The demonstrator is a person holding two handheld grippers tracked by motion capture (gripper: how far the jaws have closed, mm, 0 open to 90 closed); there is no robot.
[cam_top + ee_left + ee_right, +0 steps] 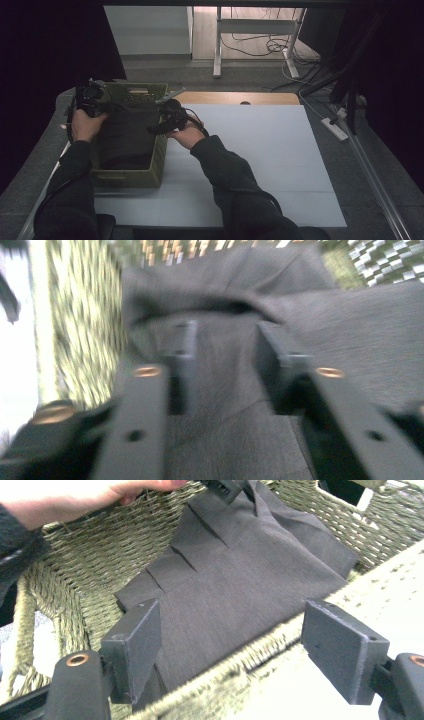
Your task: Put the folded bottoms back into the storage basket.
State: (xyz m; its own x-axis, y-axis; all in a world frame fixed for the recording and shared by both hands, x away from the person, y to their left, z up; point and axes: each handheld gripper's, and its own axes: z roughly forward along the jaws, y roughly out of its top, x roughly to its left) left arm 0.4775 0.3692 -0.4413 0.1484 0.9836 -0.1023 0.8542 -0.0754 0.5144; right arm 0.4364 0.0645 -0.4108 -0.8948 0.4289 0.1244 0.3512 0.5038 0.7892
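A woven green basket (131,177) stands at the left of the table with a dark grey cloth (125,135) lying inside it. My left gripper (92,95) is at the basket's far left corner. In the left gripper view its jaws (225,340) stand apart just above the cloth (350,330), which is blurred. My right gripper (156,125) reaches in over the right rim. In the right gripper view it (235,625) is open, with the rim (225,675) running between the pads and the pleated cloth (240,565) beyond. The left hand (65,497) shows at the top.
The basket sits on a white sheet (260,150) that covers the table, with a wooden edge (235,97) behind. A power strip (335,129) and cables lie on the floor at the right, and a desk frame (218,45) stands at the back.
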